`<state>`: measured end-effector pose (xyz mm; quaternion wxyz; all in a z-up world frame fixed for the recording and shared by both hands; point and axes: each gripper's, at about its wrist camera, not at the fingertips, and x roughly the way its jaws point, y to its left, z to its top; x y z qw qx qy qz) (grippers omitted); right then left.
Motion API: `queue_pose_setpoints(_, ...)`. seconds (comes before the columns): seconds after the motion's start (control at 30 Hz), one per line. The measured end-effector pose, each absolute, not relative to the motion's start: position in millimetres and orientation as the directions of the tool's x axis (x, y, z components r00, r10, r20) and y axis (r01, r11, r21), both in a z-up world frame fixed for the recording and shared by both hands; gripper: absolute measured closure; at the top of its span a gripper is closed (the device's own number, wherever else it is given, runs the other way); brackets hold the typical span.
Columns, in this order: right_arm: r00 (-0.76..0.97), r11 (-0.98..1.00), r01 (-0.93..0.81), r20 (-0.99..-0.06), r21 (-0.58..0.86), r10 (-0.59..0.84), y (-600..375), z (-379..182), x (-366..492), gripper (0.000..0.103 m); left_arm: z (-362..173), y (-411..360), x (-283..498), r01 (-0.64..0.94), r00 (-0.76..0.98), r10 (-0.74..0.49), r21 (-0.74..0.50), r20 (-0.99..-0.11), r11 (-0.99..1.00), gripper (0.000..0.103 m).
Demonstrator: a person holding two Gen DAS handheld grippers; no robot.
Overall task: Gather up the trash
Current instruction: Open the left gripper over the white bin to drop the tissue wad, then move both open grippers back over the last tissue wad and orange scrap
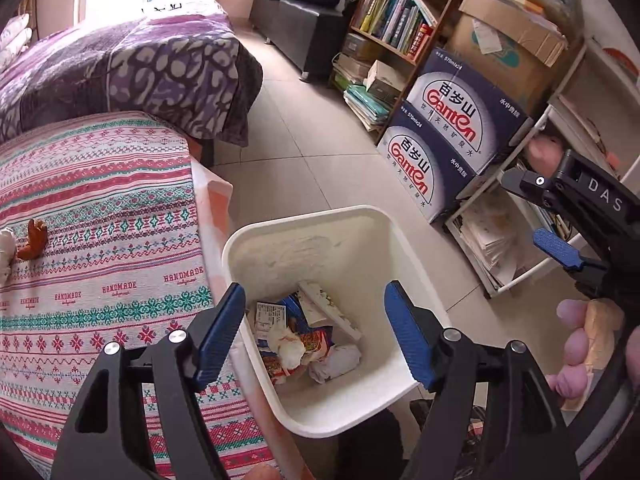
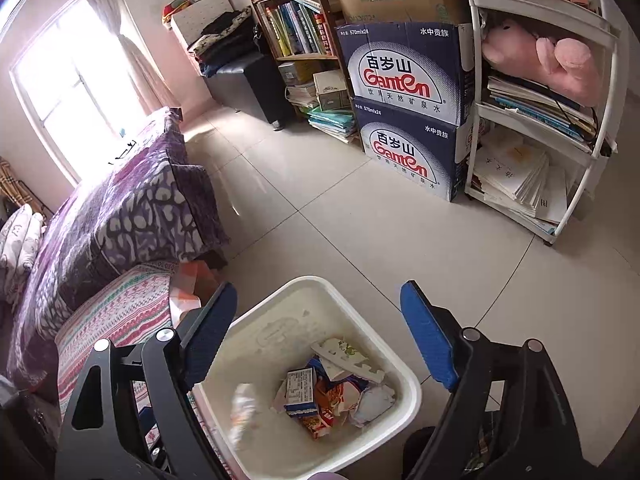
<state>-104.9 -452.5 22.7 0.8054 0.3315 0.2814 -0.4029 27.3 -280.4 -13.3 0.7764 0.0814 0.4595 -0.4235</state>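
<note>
Left gripper (image 1: pixel 316 332): its jaws stood apart with nothing between them, held above the bin's mouth.
Right gripper (image 2: pixel 320 336): its jaws were released too, wide and empty, also over the bin; in the left wrist view it showed at the right edge, held by a hand (image 1: pixel 576 344).
Falling piece (image 2: pixel 244 408): a blurred pale scrap showed against the bin's inner left wall, likely trash just let go and dropping.
Bin (image 1: pixel 340 232): white, on the floor, touching the edge of the cloth-covered tabletop (image 1: pixel 100 240).
Trash in bin (image 1: pixel 308 340): crumpled tissue, snack wrappers, a small printed carton and a white foam strip lay heaped at the bottom.
Trash left: an orange-brown scrap (image 1: pixel 34 238) and a white wad (image 1: pixel 6 254) lay on the tabletop's far-left edge, well apart from the bin.
Risk, bin: a gripper swinging back toward the tabletop could clip the bin's rim and tip or shove it, since both hung just over it.
Risk, pickup: the remaining scraps looked small and soft; jaws closing off-centre could snag the cloth instead, or drop a scrap on the floor (image 2: pixel 340 232) along the way.
Further off: a bed with a purple blanket (image 1: pixel 132 68), stacked water boxes (image 2: pixel 404 100), and a bookshelf (image 1: pixel 400 12) stood beyond, clear of the work.
</note>
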Motion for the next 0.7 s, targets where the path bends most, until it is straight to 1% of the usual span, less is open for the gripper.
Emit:
queue_pose_setpoints(0.2,0.529,0.467,0.826,-0.721,0.316,-0.448,-444.7,22.9,-97.0,0.019,-13.4,-267.9,37.8,0.706,0.248,-0.555,-0.244,-0.794,0.665,0.032)
queue_pose_setpoints(0.27,0.530,0.477,0.822,-0.724,0.311,-0.441,-439.3,22.2,-91.5,0.015,-13.9,-262.0,42.3,0.697,0.266,-0.539,-0.227,-0.799,0.680,0.032)
queue_pose_setpoints(0.43,0.527,0.500,0.813,-0.742,0.297,-0.415,-427.0,18.2,-76.9,0.010,-18.0,-243.9,56.7,0.665,0.317,-0.475,-0.165,-0.821,0.729,0.030)
queue_pose_setpoints(0.57,0.521,0.525,0.801,-0.765,0.287,-0.378,-414.5,11.8,-61.5,0.007,-21.5,-225.3,73.1,0.640,0.386,-0.388,-0.059,-0.837,0.766,0.026)
queue_pose_setpoints(0.7,0.515,0.561,0.783,-0.787,0.269,-0.340,-401.0,5.4,-44.1,0.007,-32.9,-202.4,98.6,0.609,0.457,-0.237,0.108,-0.857,0.786,0.024)
